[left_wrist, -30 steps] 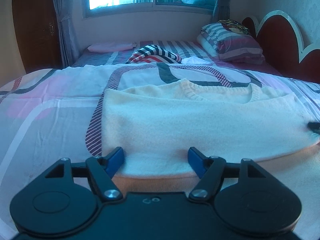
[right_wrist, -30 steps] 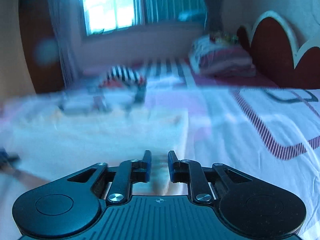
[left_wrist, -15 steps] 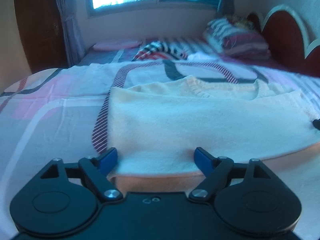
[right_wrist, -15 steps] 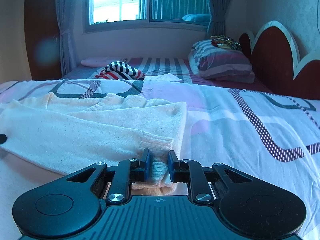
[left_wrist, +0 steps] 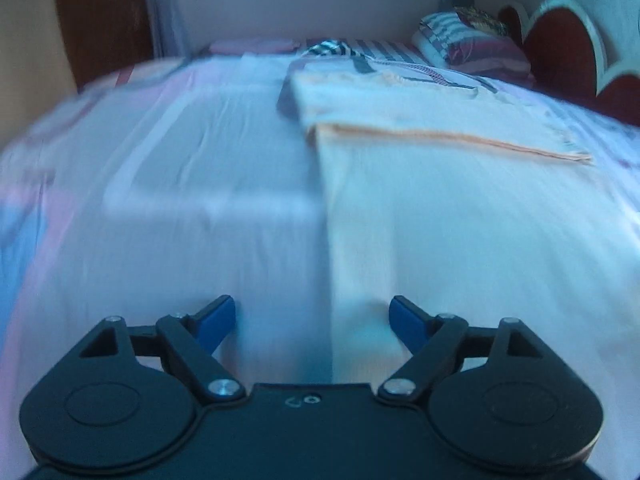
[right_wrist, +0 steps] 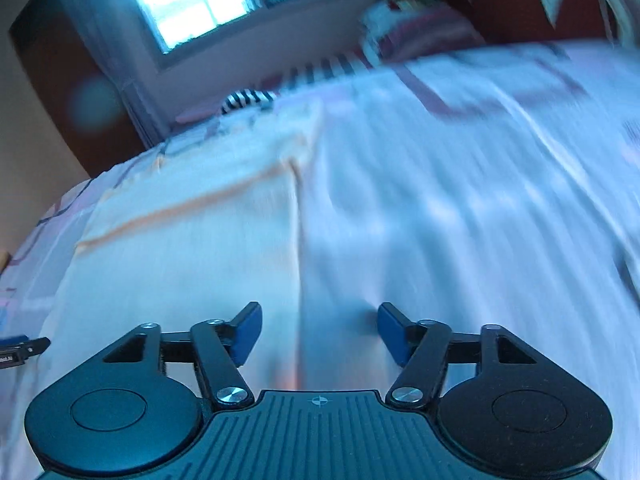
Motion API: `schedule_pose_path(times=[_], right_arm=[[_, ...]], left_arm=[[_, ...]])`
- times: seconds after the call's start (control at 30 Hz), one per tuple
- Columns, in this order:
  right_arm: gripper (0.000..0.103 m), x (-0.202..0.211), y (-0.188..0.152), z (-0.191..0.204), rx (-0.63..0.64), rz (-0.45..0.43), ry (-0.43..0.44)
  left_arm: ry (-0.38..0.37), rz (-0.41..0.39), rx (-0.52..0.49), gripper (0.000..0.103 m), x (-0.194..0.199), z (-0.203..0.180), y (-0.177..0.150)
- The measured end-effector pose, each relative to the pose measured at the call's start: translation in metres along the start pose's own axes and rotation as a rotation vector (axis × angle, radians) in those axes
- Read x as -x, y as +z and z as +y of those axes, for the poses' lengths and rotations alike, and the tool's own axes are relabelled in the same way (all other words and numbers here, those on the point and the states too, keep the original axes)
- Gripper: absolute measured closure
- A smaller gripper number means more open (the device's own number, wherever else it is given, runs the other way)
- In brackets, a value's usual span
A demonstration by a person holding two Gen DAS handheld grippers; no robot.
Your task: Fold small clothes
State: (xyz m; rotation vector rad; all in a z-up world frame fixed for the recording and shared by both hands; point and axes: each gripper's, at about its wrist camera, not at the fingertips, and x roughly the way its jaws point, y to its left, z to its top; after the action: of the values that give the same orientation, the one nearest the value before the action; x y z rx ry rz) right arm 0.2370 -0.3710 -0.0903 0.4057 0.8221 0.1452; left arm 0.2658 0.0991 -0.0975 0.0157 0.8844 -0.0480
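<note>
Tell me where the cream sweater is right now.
The cream sweater lies folded flat on the bedspread, right of centre in the left wrist view, short of the striped pillows.

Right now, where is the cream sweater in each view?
Left wrist: the sweater fills the right half, with its folded edge across the upper right.
Right wrist: it lies left of centre, running down to the jaws.
Shared landmark: the striped garment beyond the sweater, below the window.

Black hand-held gripper [left_wrist: 312,320], blue pads [left_wrist: 216,318], silver screws.
</note>
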Motion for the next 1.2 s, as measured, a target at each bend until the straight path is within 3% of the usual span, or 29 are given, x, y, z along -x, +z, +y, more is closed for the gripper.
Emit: schedule_pose_path(times=[0.2,0.43,0.7,0.93,1.1,1.2], right_arm=[[0.04,0.053,-0.048,0.002,-0.109,0.058,0.078],[0.04,0.09,-0.096,0.02,-0.119,0.112,0.158],[0.041,0.114,-0.119,0.014,-0.221,0.103,0.267],[0.065,0.098,-0.105,-0.008,-0.351,0.1,0.312],[0.076,0.102,-0.109,-0.005,-0.296,0.14,0.348],[0.097,0.098,-0.114,-0.003,-0.257,0.166,0.299]], left_arm=[[-0.101,0.032,0.037,0.025,0.048,0.014,-0.049],[-0.21,0.045,0.048,0.043,0.09,0.016,-0.099],[-0.417,0.045,0.355,0.054,0.086,0.051,-0.11],[-0.454,0.057,0.377,0.065,0.069,0.038,-0.098],[-0.469,0.063,0.382,0.07,0.065,0.035,-0.104],[-0.475,0.061,0.409,0.074,0.066,0.041,-0.109]])
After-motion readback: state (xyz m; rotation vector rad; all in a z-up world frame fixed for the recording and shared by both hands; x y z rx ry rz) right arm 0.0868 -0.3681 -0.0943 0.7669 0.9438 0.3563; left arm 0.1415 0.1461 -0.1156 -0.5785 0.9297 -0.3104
